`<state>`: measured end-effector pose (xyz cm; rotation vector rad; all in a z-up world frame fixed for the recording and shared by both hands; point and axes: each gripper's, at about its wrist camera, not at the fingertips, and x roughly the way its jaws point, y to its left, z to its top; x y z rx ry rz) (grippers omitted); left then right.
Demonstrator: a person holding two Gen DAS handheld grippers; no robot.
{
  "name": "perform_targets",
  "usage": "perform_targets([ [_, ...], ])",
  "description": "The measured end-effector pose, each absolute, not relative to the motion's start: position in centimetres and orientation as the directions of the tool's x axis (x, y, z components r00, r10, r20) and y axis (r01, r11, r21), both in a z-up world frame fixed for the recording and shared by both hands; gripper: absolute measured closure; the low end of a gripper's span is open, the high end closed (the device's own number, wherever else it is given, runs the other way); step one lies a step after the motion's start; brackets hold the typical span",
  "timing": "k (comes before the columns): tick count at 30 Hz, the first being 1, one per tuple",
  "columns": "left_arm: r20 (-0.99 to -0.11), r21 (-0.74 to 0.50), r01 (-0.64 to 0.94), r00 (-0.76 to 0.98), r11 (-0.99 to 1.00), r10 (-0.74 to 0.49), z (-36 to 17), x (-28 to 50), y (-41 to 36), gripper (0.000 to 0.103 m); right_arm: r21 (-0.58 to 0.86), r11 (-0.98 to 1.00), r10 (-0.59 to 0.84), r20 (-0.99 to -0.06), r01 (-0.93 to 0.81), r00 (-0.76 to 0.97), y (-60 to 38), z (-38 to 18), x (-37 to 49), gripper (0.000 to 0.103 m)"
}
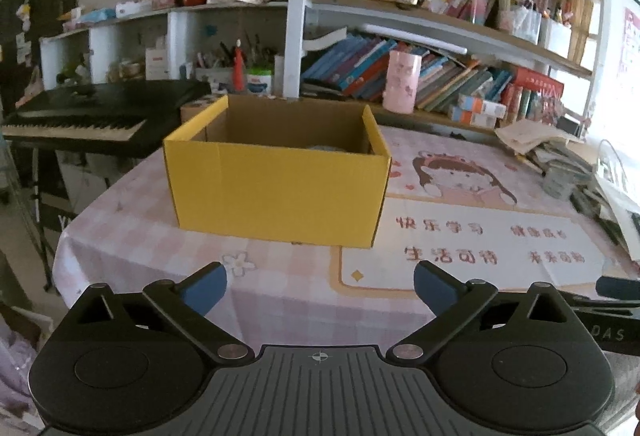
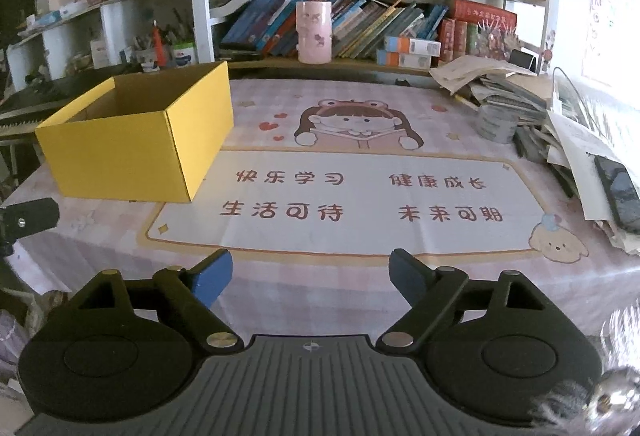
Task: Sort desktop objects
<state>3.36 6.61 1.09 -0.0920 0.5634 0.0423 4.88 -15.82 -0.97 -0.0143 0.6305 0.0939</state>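
Observation:
A yellow open cardboard box (image 1: 276,188) stands on the pink checked tablecloth; it also shows at the left of the right wrist view (image 2: 136,140). Something grey lies inside it, only its top edge showing (image 1: 324,147). My left gripper (image 1: 320,288) is open and empty, near the table's front edge, facing the box. My right gripper (image 2: 310,276) is open and empty, over the front of the printed mat (image 2: 360,196), to the right of the box. Part of the right gripper shows at the right edge of the left wrist view (image 1: 616,288).
A pile of papers and books (image 2: 532,108) with a roll of tape (image 2: 498,124) and a phone (image 2: 618,192) crowds the table's right side. A pink cup (image 2: 314,32) stands on the bookshelf behind. A keyboard piano (image 1: 92,116) stands left of the table.

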Motion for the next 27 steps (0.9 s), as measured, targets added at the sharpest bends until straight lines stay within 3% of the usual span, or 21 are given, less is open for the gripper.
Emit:
perform_targets([
  [8, -0.554, -0.089, -0.056, 0.833, 0.994, -0.003, 0.8, 3.6, 6.7, 0.000, 0.011, 0.996, 0.079, -0.598, -0.091, 0.797, -16.0, -1.1, 4.3, 0.010],
  [27, -0.624, -0.058, -0.003, 0.781, 0.998, -0.034, -0.2, 4.0, 5.0, 0.000, 0.016, 0.997, 0.073, -0.602, -0.079, 0.795, -16.1, -1.3, 4.1, 0.007],
])
